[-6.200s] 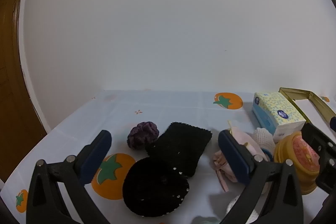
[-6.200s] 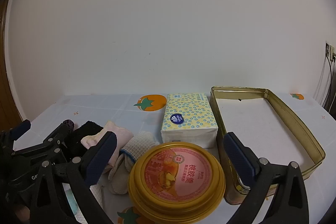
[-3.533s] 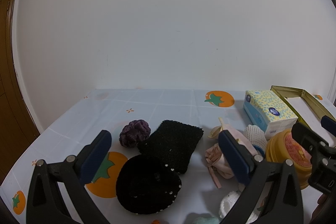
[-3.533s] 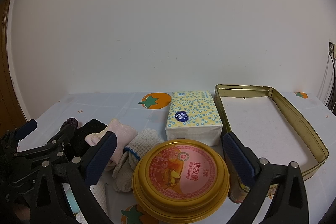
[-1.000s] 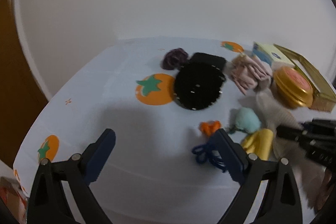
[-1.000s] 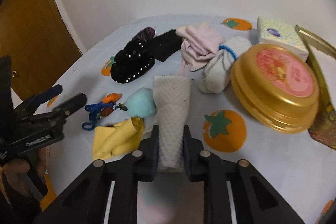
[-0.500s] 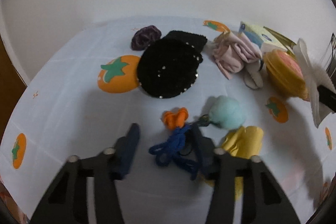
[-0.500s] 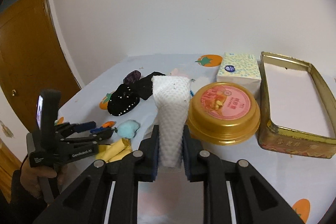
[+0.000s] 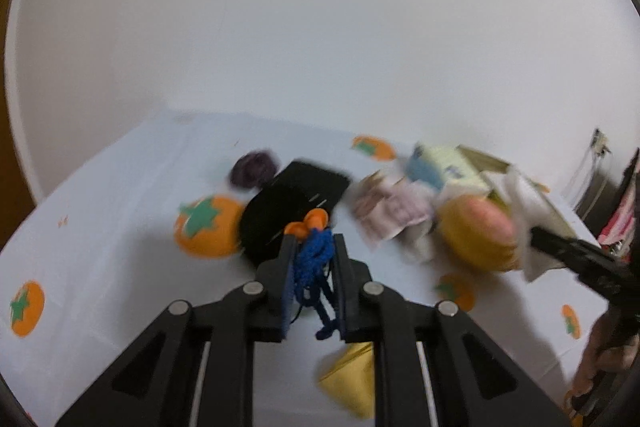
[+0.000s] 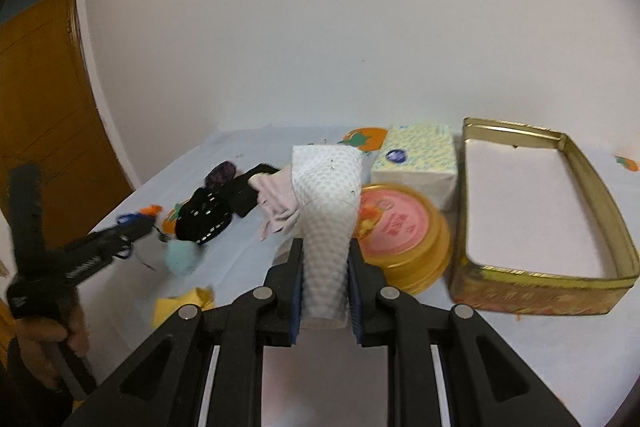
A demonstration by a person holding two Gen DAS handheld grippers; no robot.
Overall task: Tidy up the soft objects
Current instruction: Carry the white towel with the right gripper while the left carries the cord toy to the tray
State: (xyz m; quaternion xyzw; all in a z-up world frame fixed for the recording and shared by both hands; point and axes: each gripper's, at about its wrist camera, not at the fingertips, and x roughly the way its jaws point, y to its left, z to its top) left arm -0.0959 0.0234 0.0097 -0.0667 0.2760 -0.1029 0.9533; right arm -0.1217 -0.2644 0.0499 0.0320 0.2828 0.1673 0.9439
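My left gripper (image 9: 314, 251) is closing its jaws on a blue knitted cord (image 9: 316, 263) with an orange end (image 9: 310, 223); the pads press on the cord, which is lifted off the tablecloth. The right wrist view shows this gripper (image 10: 140, 223) at the left, and a teal pompom (image 10: 182, 257) lies just below it. My right gripper (image 10: 325, 247) is shut on a folded white waffle cloth (image 10: 324, 211), held upright above the table. A yellow cloth (image 10: 182, 301) lies on the table between the two grippers.
An open gold tin box (image 10: 540, 283) stands at the right, a round gold tin with a pink lid (image 10: 396, 223) beside it and a tissue pack (image 10: 420, 155) behind. A black sequinned hat (image 10: 204, 215), pink cloth (image 10: 276, 199) and purple scrunchie (image 10: 220, 173) lie at the left. A wooden door (image 10: 40, 107) stands far left.
The left gripper went from wide open to shut around the blue cord and has raised it. The right gripper lifted the white cloth off the table and now holds nearly still.
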